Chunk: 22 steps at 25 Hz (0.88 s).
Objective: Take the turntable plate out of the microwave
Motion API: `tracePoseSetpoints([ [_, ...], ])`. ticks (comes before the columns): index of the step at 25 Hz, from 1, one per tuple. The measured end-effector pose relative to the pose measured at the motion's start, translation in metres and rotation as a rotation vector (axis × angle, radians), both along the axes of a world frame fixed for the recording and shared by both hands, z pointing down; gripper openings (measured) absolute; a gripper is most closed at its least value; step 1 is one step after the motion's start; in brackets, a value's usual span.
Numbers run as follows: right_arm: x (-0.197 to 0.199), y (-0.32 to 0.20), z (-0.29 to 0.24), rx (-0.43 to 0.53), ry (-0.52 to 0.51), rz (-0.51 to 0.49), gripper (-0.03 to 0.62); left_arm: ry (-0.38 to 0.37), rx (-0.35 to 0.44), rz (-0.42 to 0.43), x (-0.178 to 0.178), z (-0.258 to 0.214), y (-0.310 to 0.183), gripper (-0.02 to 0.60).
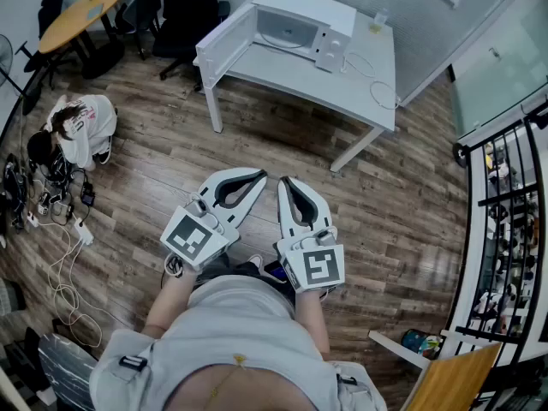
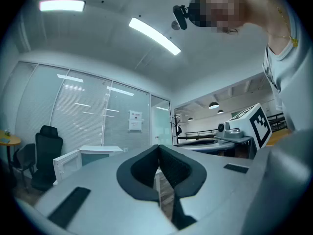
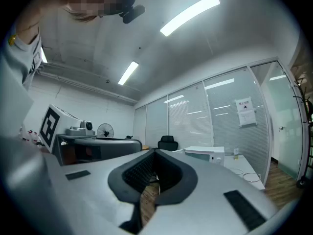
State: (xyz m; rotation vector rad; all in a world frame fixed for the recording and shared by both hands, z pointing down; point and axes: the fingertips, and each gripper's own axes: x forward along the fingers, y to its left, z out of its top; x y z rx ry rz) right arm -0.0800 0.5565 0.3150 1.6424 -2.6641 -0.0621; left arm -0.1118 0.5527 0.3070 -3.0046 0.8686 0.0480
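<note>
A white microwave [image 1: 300, 26] stands on a white table [image 1: 342, 88] far ahead, with its door [image 1: 224, 50] swung open to the left. A faint curved line on the cavity floor [image 1: 287, 43] may be the turntable plate; I cannot tell more. My left gripper [image 1: 261, 175] and right gripper [image 1: 284, 181] are held side by side close to my body, well short of the table. Both are shut with nothing between the jaws. The left gripper view shows its shut tips [image 2: 158, 148] and the microwave [image 2: 93, 155] small in the distance. The right gripper view shows its shut tips [image 3: 155, 153] and the microwave [image 3: 208, 155].
A person [image 1: 75, 131] crouches on the wooden floor at the left among cables [image 1: 60, 255]. A black office chair [image 1: 184, 11] and a round wooden table [image 1: 81, 15] stand behind. A white cable [image 1: 381, 92] lies on the table. A black railing [image 1: 505, 221] runs along the right.
</note>
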Motion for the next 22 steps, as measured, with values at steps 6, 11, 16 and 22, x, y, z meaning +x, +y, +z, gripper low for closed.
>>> tracePoseSetpoints([
  [6,0.005,0.005,0.005,-0.010,0.003,-0.006,0.014,0.019,-0.014,0.003,0.007,0.003,0.004,0.029],
  [11,0.011,0.011,0.010,-0.008,0.011,0.000,0.018,0.002,-0.009,-0.074,0.005,0.012,0.003,0.091],
  [16,0.016,0.012,0.013,-0.012,0.011,-0.007,0.074,-0.016,-0.023,-0.085,0.006,0.016,0.001,0.126],
  [22,0.024,0.003,0.019,-0.025,-0.005,-0.005,0.084,0.004,-0.039,-0.064,0.010,0.023,-0.005,0.126],
])
